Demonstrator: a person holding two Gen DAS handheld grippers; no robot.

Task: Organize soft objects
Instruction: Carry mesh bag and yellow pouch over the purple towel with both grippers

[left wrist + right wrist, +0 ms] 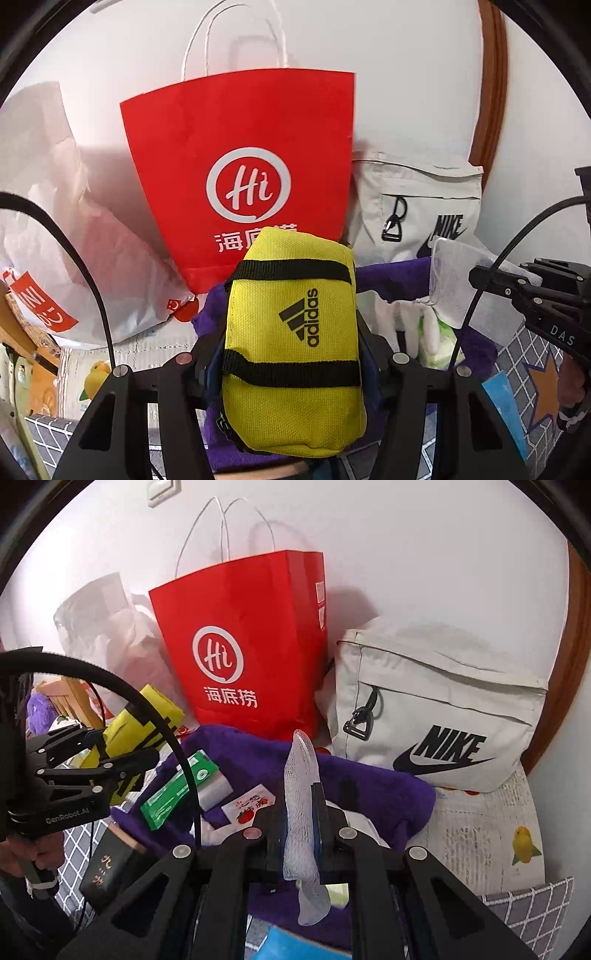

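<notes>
The left hand-held gripper pinches a small yellow woven-fabric pouch with two black webbing straps across it. "adidas" and the three-stripe mark are printed in black on its face, the word running up the pouch. Its long axis lies along the fingers, the far end aimed at the red paper carrier bag and covering part of the lowest line of writing there.

The right hand-held gripper is pressed together on a strip of white mesh foam netting. The strip stands on edge, its rounded tip rising toward the red bag and its other end hanging limp below the fingers. In the right wrist view the left tool's black body reads "GenRobot.AI"; in the left wrist view the right one shows "DAS".

Under both grippers, just in front of the red bag, lies a crumpled purple fleece cloth. On it rest a green foil packet and a small white sachet printed with a tomato.

The red bag stands upright against the white wall, printed with a white ring around "Hi" and "海底捞" beneath. Touching its right side leans a pale grey fabric bag with a black "NIKE" swoosh. Left of it sits a crumpled white plastic bag.
</notes>
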